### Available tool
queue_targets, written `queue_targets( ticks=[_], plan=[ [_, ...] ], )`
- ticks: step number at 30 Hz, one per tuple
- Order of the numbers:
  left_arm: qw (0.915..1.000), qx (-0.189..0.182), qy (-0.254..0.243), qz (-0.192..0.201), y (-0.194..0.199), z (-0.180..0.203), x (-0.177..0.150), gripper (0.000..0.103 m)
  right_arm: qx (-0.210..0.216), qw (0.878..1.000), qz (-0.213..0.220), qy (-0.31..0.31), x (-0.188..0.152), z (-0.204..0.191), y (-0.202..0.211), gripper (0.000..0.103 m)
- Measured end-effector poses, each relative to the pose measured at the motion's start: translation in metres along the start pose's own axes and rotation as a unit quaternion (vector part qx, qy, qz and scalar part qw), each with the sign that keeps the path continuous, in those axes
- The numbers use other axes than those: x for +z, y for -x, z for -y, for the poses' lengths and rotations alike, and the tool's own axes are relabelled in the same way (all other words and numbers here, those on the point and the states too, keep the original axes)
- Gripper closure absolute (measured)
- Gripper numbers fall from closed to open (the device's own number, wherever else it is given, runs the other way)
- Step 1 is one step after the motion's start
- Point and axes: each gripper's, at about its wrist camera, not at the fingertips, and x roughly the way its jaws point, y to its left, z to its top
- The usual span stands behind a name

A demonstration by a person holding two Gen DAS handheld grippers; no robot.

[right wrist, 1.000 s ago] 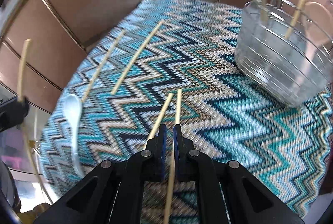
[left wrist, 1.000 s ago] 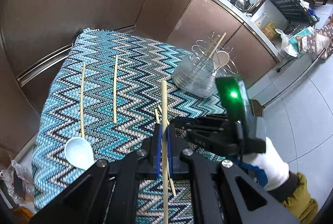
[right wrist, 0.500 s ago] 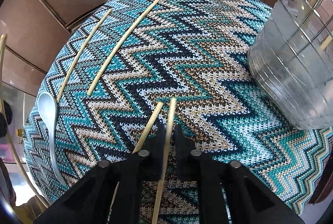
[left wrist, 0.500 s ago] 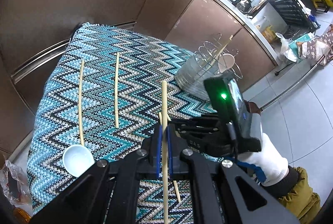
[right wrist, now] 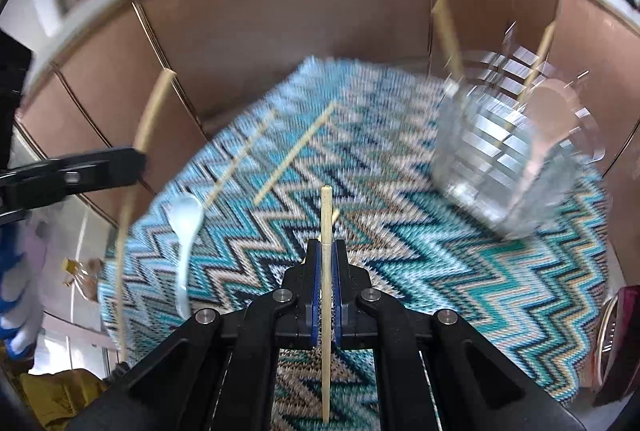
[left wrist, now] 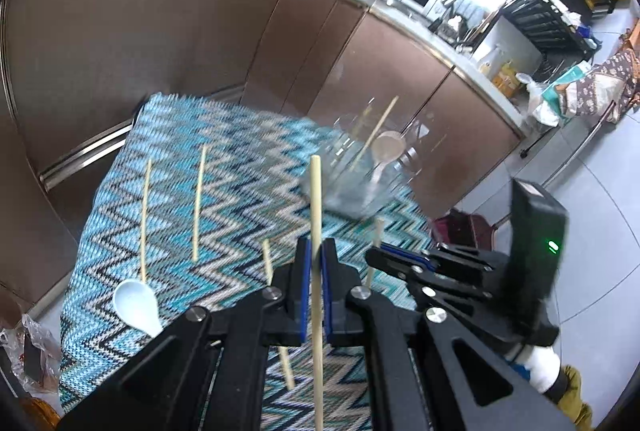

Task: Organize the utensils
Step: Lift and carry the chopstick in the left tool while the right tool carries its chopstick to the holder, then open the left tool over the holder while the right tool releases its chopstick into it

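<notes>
Both grippers have risen off the zigzag cloth (left wrist: 224,199); left gripper (left wrist: 316,267) stays clamped on one chopstick (left wrist: 316,215); right gripper (right wrist: 327,263), jaws just closed, now lifts another chopstick (right wrist: 326,215) clear above the cloth's near edge.

Two chopsticks (left wrist: 316,231) (right wrist: 326,271) pinched upright-ish, off the cloth. Three more (left wrist: 198,203) flat on it beside a white spoon (left wrist: 136,301). One chopstick and a spoon leaning in the clear holder (left wrist: 352,183).
</notes>
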Motion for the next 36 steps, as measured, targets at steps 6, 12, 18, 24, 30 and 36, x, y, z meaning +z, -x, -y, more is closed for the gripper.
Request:
queue_targets(
  ticks=[6,12,18,24,30,36],
  plan=[
    [0.9988,-0.014,-0.003,0.047,0.009,0.046,0.034,0.098,0.002,0.996,0.091,-0.001,0.014,0.019,0.073,0.098],
    [0.9943,-0.016,-0.015,0.104,0.003,0.085,0.084,0.098,-0.010,0.985,0.169,-0.007,0.044,0.045,0.128,0.098],
    [0.9839,0.013,-0.015,0.178,-0.022,0.102,0.134,0.098,-0.024,0.966,0.255,-0.016,0.087,0.068,0.153,0.098],
    [0.9740,0.045,-0.013,0.222,-0.076,0.101,0.161,0.098,-0.046,0.959,0.278,-0.017,0.114,0.087,0.124,0.098],
    [0.9696,0.071,-0.003,0.234,-0.133,0.088,0.164,0.098,-0.058,0.964,0.257,-0.019,0.118,0.108,0.074,0.098],
    [0.9715,0.082,-0.010,0.222,-0.176,0.076,0.145,0.098,-0.071,0.970,0.232,-0.025,0.105,0.125,0.043,0.098]
  ],
)
